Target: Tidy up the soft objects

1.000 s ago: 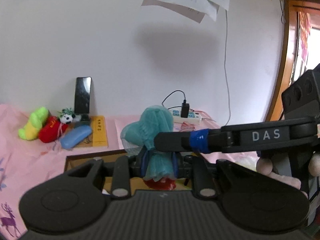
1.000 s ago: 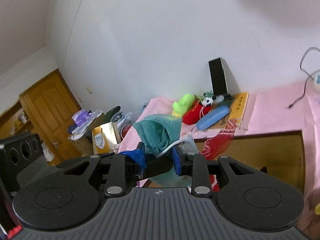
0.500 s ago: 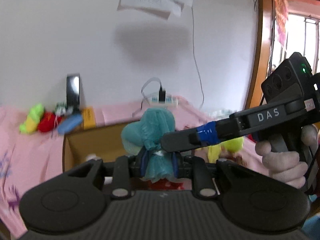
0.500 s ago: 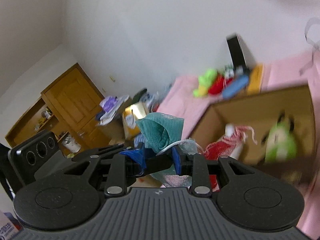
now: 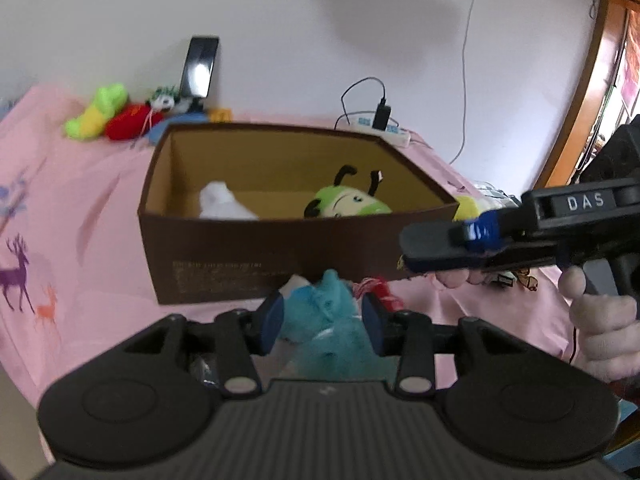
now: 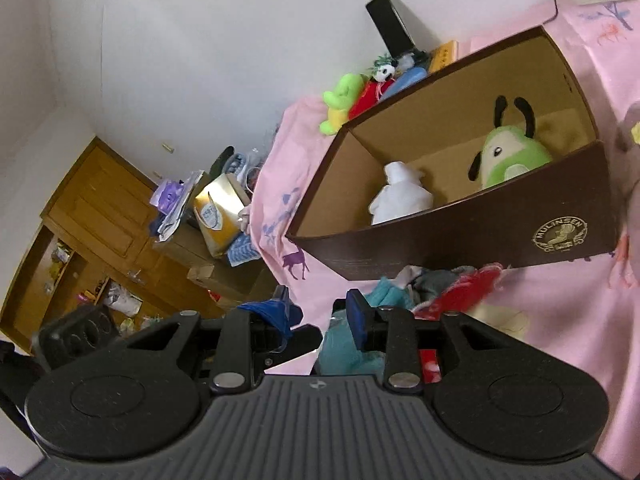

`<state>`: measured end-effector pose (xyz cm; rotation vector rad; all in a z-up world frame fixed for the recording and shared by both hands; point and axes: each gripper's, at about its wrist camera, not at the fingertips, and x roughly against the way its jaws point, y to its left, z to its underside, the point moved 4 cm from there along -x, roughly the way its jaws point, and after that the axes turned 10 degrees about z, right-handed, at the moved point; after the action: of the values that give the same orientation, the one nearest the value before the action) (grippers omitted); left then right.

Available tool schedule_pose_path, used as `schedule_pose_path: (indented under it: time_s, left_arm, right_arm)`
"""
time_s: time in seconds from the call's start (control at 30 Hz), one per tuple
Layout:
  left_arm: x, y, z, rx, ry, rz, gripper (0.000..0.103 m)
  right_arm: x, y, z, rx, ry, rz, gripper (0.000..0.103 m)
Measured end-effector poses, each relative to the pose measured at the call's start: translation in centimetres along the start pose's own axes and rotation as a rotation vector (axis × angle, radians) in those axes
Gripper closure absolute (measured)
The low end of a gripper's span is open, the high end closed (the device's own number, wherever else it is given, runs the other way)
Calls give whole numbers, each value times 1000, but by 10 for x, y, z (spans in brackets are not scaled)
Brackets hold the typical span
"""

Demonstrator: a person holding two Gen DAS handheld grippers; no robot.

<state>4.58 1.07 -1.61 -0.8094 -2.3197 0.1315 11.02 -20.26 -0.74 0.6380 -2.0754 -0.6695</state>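
While the teal soft bundle (image 5: 328,312) lay low in the frame, just before the brown box (image 5: 224,256) on the pink bed (image 5: 80,216), the left gripper (image 5: 323,316) straddled it with jaws apart; the right gripper (image 6: 318,314) also stood agape. Closing squarely on its bulk, then lifting clear of the near wall, seemed wise.

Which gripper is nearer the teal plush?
Left. The left gripper has the teal plush between its fingers; the right gripper is up and to the right, by the brown box corner.
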Motion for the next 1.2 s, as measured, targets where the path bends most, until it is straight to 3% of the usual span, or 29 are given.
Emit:
schedule_pose_path:
  time_s: [0.17, 0.3, 0.37, 0.5, 0.67, 0.77, 0.83, 0.97, 1.2]
  left_arm:
    - [2, -4, 9, 15, 13, 57, 50]
    - [-7, -15, 14, -3, 46, 87, 48]
    - [-9, -25, 14, -37, 44, 95, 48]
    - [-13, -50, 11, -125, 31, 167, 48]
    - [-44, -57, 20, -172, 119, 142, 48]
    - [-53, -50, 21, -142, 151, 105, 48]
    - [-51, -51, 19, -132, 150, 118, 48]
    - [-45, -61, 11, -176, 115, 135, 47]
    - [-45, -70, -28, -209, 48, 128, 47]
  right_arm:
    - [8, -12, -7, 12, -44, 75, 88]
    - [-1, -32, 3, 18, 32, 164, 88]
    - [-10, -45, 14, -32, 106, 150, 88]
    - [-22, -57, 26, -120, 156, 132, 87]
    - [-32, -62, 34, -186, 181, 98, 91]
    - [-19, -57, 30, -148, 128, 107, 96]
    - [-5, -55, 24, -114, 72, 122, 100]
    - [21, -54, 11, -106, -5, 108, 102]
    - [45, -24, -10, 2, -53, 41, 102]
